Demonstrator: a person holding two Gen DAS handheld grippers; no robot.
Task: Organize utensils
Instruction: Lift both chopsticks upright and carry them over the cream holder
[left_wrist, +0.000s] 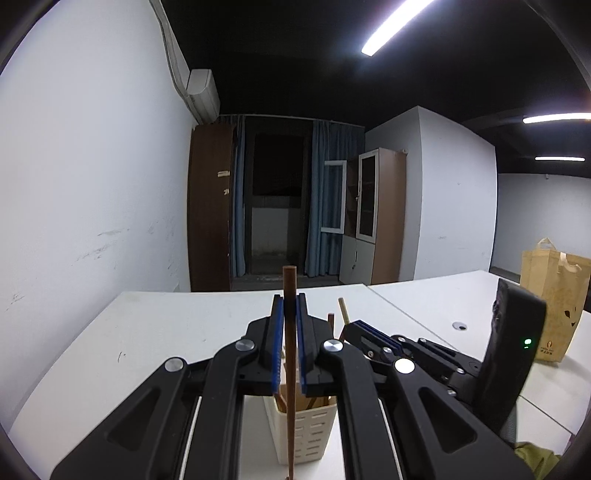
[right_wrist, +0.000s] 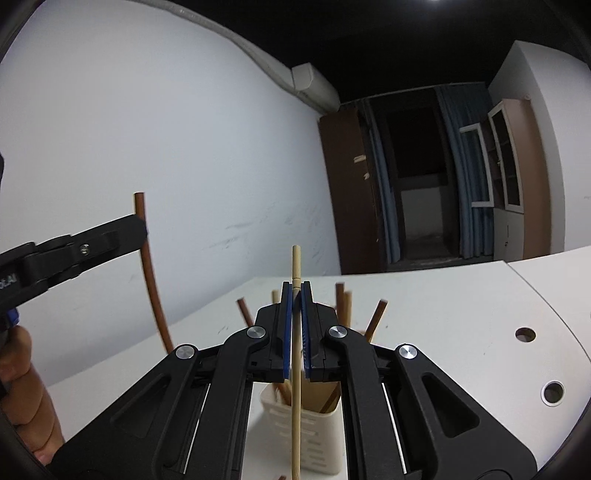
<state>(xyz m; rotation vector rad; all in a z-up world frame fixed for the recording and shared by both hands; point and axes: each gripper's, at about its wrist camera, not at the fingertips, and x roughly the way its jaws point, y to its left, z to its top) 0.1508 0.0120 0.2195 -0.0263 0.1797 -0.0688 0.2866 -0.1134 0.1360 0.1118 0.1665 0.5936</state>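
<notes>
We see the left gripper (left_wrist: 290, 314) clamped on a dark brown chopstick (left_wrist: 289, 332), held upright just in front of the cream slotted utensil holder (left_wrist: 306, 428) on the white table (left_wrist: 147, 332). At its 3 o'clock, the right gripper (right_wrist: 295, 306) is closed around a pale bamboo chopstick (right_wrist: 295, 266), also upright and passing in front of the holder's near wall. Inside the holder stand several more brown chopsticks (right_wrist: 341, 306), leaning outward toward 11 and 1 o'clock. At 3 o'clock on the table a paper bag (left_wrist: 554, 295) stands.
</notes>
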